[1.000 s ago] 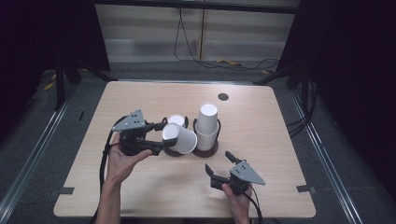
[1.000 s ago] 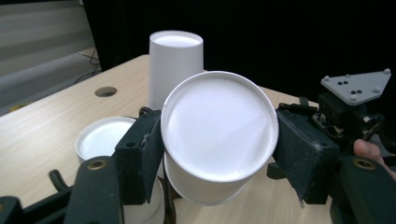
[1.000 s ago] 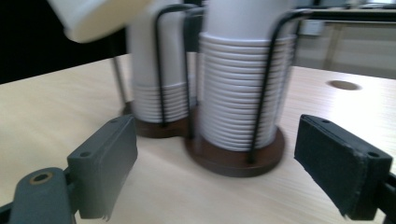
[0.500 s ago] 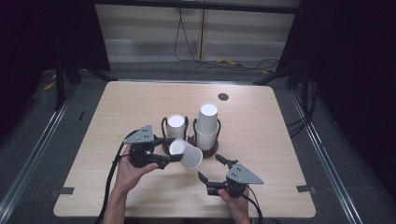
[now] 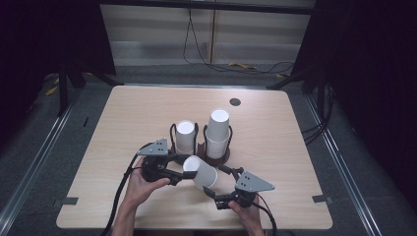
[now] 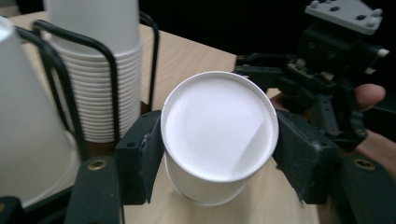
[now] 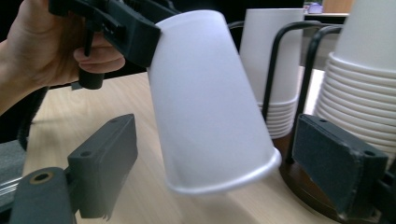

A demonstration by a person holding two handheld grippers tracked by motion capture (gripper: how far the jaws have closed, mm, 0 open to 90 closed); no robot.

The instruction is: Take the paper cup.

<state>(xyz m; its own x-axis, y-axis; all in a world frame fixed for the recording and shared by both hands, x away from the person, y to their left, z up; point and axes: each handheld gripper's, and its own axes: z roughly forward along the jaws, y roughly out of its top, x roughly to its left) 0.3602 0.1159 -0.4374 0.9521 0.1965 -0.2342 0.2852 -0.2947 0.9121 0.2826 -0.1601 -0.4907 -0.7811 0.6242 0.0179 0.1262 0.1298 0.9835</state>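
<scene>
— White paper cup [image 5: 200, 171] sits low in the middle of the high view, tilted, bottom toward the left gripper [image 5: 173, 169], whose jaws are clamped on it.

— And the right gripper [image 5: 220, 188]?

— Its jaws are spread wide, one on each side of the cup's rim end, not touching it as far as the right gripper view shows.

— What is in the holders?

— Two black wire holders [image 5: 173, 133] stand mid-frame on the wooden table [image 5: 123, 113]. The left stack [image 5: 185, 136] of upside-down cups is shorter than the right stack [image 5: 218, 132].

— Anything one view adds?

— The left gripper view shows the cup's flat closed bottom [image 6: 217, 128] squeezed between the pads. The right gripper view shows the stacked rims [image 7: 359, 88] at right and a hand [image 7: 44, 42] at upper left.
</scene>
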